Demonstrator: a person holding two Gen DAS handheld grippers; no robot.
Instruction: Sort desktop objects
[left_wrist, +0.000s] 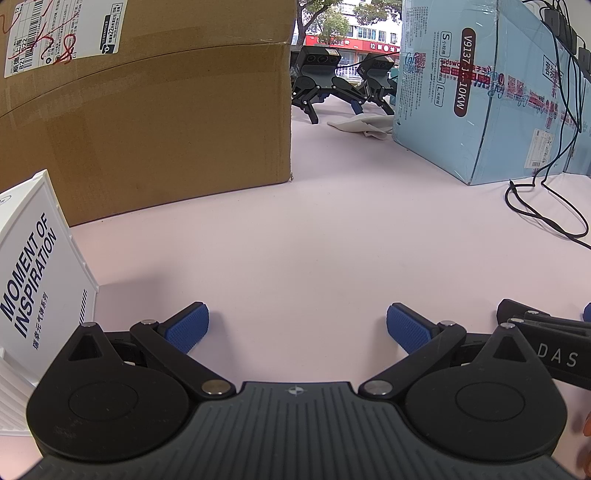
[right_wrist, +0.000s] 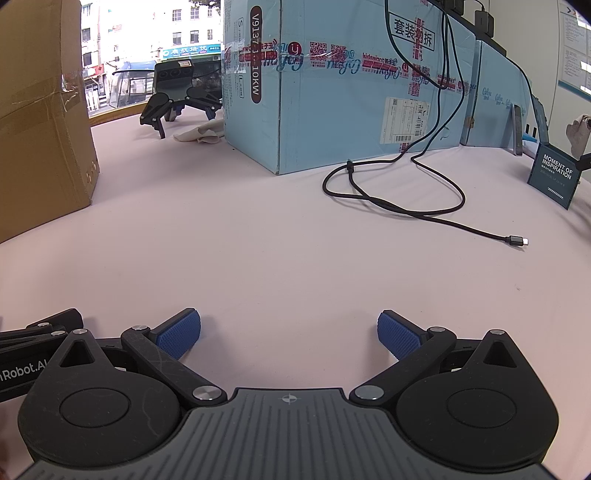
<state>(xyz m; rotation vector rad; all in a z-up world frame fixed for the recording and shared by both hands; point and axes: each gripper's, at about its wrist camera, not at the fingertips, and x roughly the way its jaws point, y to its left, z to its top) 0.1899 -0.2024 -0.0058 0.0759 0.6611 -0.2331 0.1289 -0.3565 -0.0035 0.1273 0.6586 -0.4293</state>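
Pale pink and matte, the surface (right_wrist: 280, 236) runs back to a window with street buildings beyond, and we judge the sorting as not yet begun: both of our tools sit low on bare cloth-like covering with nothing between their jaws. Going from the left, we see a white ribbed plastic box printed "MOMENT OF INSPIRATION" (left_wrist: 37, 280) just beside our left gripper (left_wrist: 295, 328), whose jaws are spread wide and empty, their blue pads (left_wrist: 186, 326) knurled like a fine grid. Behind it stands a large brown corrugated cardboard carton (left_wrist: 166, 122) with a white shipping label and clear tape, flat-faced and sharp-cornered. Farther back, between the cartons, two spare black grippers with camera heads (left_wrist: 332, 81) rest beside a crumpled pale cloth (left_wrist: 360, 125). To the right rises a light blue glossy printed carton (right_wrist: 343, 99), taped with patterned strips. Before it lies a thin black rubbery cable (right_wrist: 402, 199), looped loosely and ending in a small metal plug (right_wrist: 517, 240) well ahead of our right gripper (right_wrist: 289, 334), whose jaws are likewise spread and hold nothing. At the far right a small dark teal printed box (right_wrist: 554, 177) stands tilted near the edge. Loose things such as the cable, the cloth and the small boxes all seem left to sort; which goes where we cannot tell.
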